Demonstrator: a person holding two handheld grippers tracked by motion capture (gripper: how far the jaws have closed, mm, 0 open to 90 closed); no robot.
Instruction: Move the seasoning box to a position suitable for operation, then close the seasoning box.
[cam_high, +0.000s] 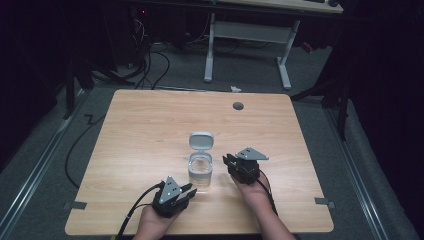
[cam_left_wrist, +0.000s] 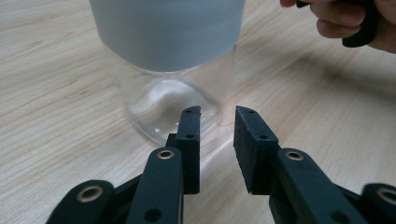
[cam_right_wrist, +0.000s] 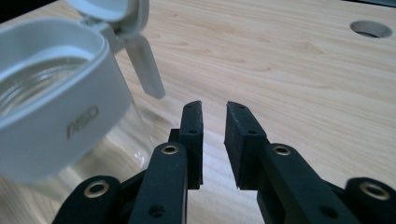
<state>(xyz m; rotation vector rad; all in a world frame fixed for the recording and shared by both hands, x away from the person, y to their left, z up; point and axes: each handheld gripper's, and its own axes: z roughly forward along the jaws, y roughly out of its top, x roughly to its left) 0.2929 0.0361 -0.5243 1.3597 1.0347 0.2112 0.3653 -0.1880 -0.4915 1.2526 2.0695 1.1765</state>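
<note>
Jar (cam_high: 200, 171) is the thing both hands are working around: a clear glass one with a grey collar, standing upright on the desk (cam_high: 145, 130) a little toward the person's edge from the middle. Its hinged lid (cam_high: 201, 140) is flipped up and back on the far side of the jar, so the mouth is open, and through the glass the jar looks empty as far as can be told. The left gripper (cam_high: 187, 192) sits just beside the jar on the near-left, its fingers (cam_left_wrist: 190, 140) parted by a narrow gap and holding nothing, aimed at the jar's glass base but not touching it. The right gripper (cam_high: 229, 162) lies just to the right of the jar, its fingers (cam_right_wrist: 192, 135) likewise slightly apart and empty, pointing past the collar toward the lid's hanging latch tab (cam_right_wrist: 145, 65). Judged from this, the work is either at its start or at a pause: the lid is already up, neither gripper has a grip, and whatever comes next, steadying the jar and shutting the lid most likely, is not yet begun.
</note>
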